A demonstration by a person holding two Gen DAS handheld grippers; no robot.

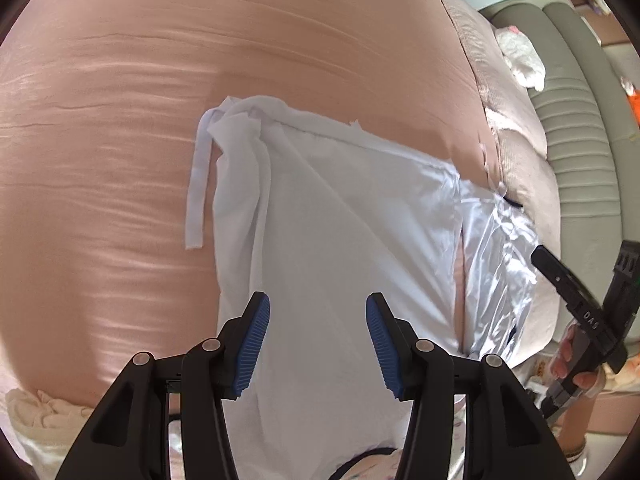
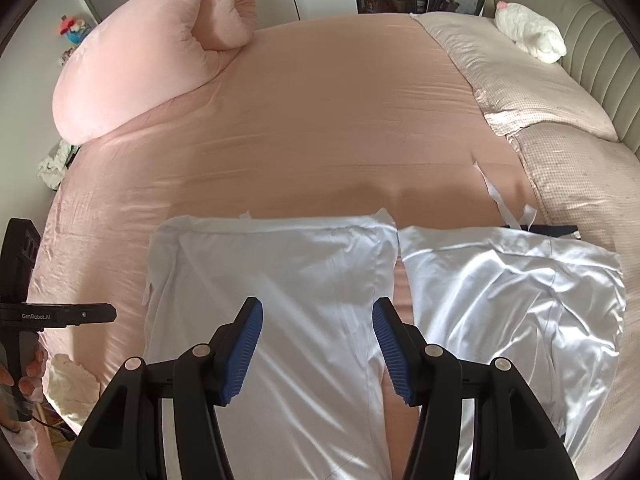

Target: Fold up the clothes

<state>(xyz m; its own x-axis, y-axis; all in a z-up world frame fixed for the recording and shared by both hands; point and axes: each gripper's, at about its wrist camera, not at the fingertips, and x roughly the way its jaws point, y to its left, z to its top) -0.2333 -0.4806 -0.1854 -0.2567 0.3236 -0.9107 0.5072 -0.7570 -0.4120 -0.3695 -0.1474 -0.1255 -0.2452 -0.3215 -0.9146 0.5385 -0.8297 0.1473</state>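
Observation:
A matte white garment (image 1: 340, 220) lies folded on the pink bed sheet (image 1: 120, 140), with a loose strap (image 1: 198, 184) trailing off its left side. Beside it on the right lies a shiny white satin piece (image 1: 496, 264). My left gripper (image 1: 318, 304) hovers open above the matte garment, nothing between its blue pads. In the right wrist view the matte garment (image 2: 272, 272) and the satin piece (image 2: 512, 288) lie side by side with a narrow gap. My right gripper (image 2: 318, 306) hangs open over that gap, holding nothing. Each gripper shows at the edge of the other's view, held by a hand.
A rolled pink duvet (image 2: 152, 64) sits at the far left of the bed. Two checked pillows (image 2: 520, 72) (image 2: 580, 184) and a white plush toy (image 2: 528, 36) lie along the padded headboard (image 2: 592, 40). A cream cloth (image 2: 72, 384) hangs at the near left bed edge.

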